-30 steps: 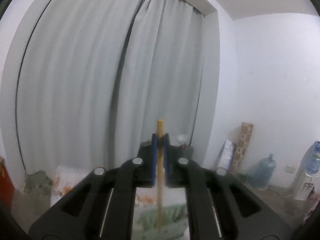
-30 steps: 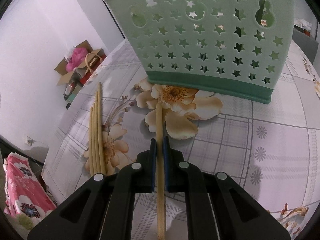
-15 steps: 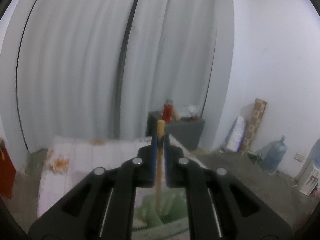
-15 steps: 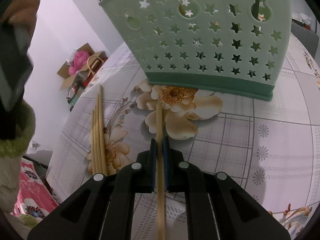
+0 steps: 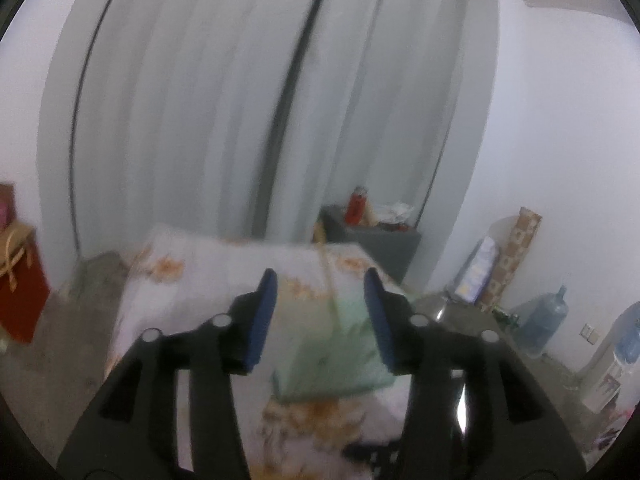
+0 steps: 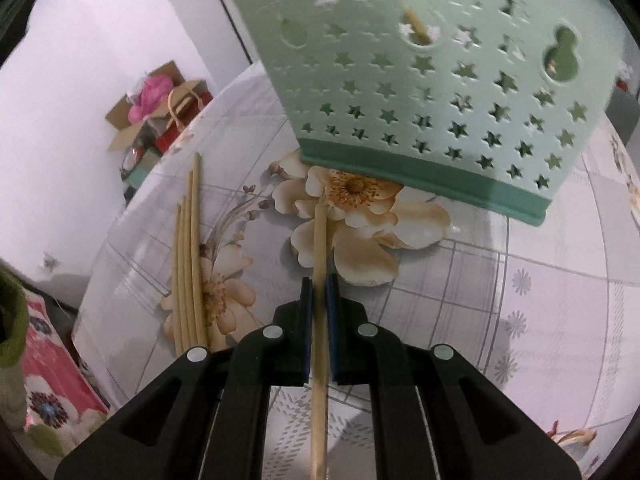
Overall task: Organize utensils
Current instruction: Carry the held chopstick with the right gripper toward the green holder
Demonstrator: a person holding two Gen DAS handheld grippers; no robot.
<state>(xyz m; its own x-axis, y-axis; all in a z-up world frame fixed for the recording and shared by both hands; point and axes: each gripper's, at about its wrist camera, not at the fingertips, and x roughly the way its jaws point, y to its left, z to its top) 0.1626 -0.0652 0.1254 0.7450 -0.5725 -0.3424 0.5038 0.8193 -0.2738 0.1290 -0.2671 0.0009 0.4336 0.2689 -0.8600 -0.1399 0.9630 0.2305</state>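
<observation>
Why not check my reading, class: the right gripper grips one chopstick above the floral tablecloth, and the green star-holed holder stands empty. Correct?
Not quite. The holder is not empty: the right wrist view shows a chopstick inside it, through a cutout. The rest holds: the right gripper grips one chopstick above the floral tablecloth.

The left wrist view looks almost level over the table [image 5: 224,264] toward the curtain [image 5: 208,100], from above the green holder [image 5: 340,360]; the right wrist view looks steeply down, close to the same table [image 6: 520,340] and holder [image 6: 440,92].
</observation>
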